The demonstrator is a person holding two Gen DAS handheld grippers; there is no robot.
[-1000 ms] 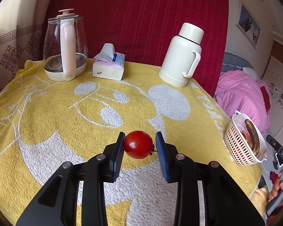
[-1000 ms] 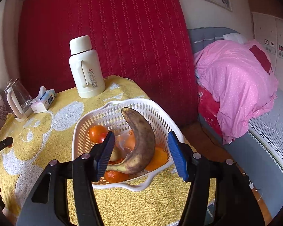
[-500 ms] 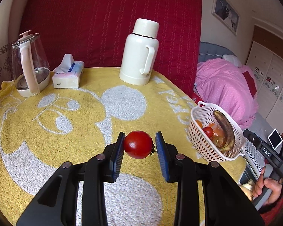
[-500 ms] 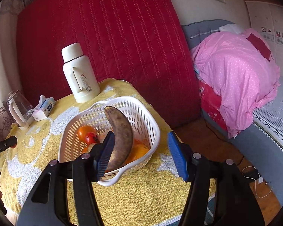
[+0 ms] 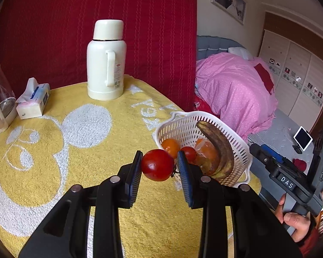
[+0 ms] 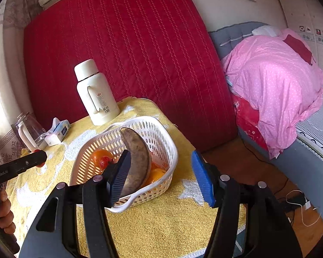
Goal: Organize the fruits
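One white basket [image 5: 184, 121] sits at the right edge of the yellow towel [image 5: 79, 150], and in it I count one browned banana [image 5: 220, 148], one small tomato [image 5: 188, 153] and at least two oranges [image 5: 170, 146], more being hidden. My left gripper [image 5: 158, 165] is clenched on one larger red tomato [image 5: 157, 165], held in the air just beside the basket's near rim. My right gripper [image 6: 160, 177] hangs spread wide with nothing between its pads, in front of the basket. One cream thermos [image 5: 106, 61] stands behind.
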